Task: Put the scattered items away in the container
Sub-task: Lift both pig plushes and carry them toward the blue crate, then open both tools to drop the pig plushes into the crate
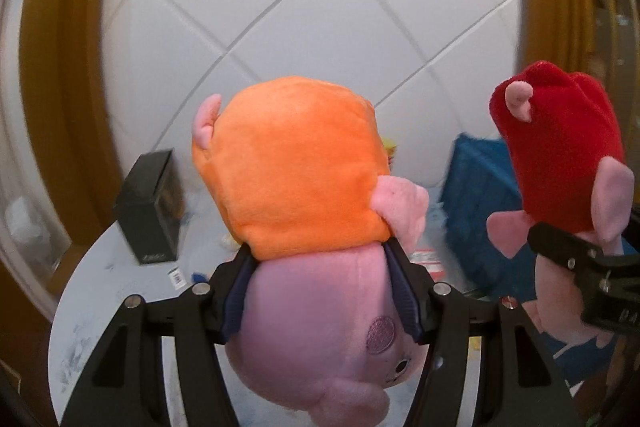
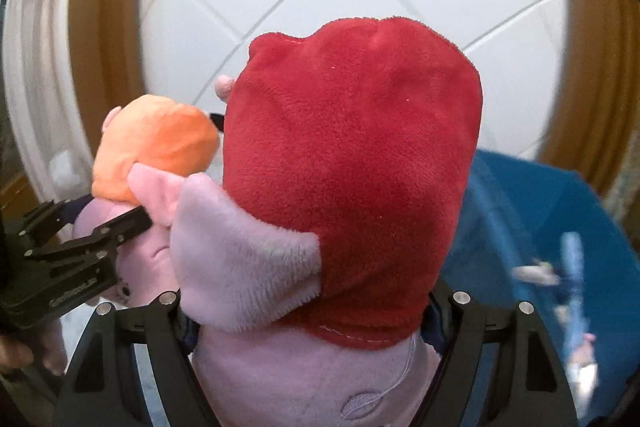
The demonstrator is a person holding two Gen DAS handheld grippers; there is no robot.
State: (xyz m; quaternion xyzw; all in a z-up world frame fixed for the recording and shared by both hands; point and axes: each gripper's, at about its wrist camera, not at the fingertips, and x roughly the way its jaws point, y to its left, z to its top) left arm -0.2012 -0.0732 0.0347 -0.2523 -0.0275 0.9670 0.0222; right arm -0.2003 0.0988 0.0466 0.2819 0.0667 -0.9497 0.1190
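Observation:
A pink pig plush in an orange dress [image 1: 296, 167] hangs upside down in the air, and my left gripper [image 1: 320, 267] is shut on it at the neck. Beside it on the right, a matching pig plush in a red dress [image 2: 352, 167] is clamped in my right gripper [image 2: 310, 327], whose pads are mostly hidden by the fabric. Each wrist view also catches the other pair: the red plush [image 1: 560, 147] with the right gripper [image 1: 576, 247], and the orange plush [image 2: 156, 147] with the left gripper [image 2: 108, 215]. The blue container [image 2: 540, 195] lies below and to the right, with blurred items inside.
A round white table [image 1: 100, 307] lies beneath, with a black box [image 1: 150, 207] standing at its left and small scraps around the blue container [image 1: 476, 195]. Brown wooden frames [image 1: 60, 67] flank a white tiled surface. A person's hand [image 2: 24, 351] shows at the lower left.

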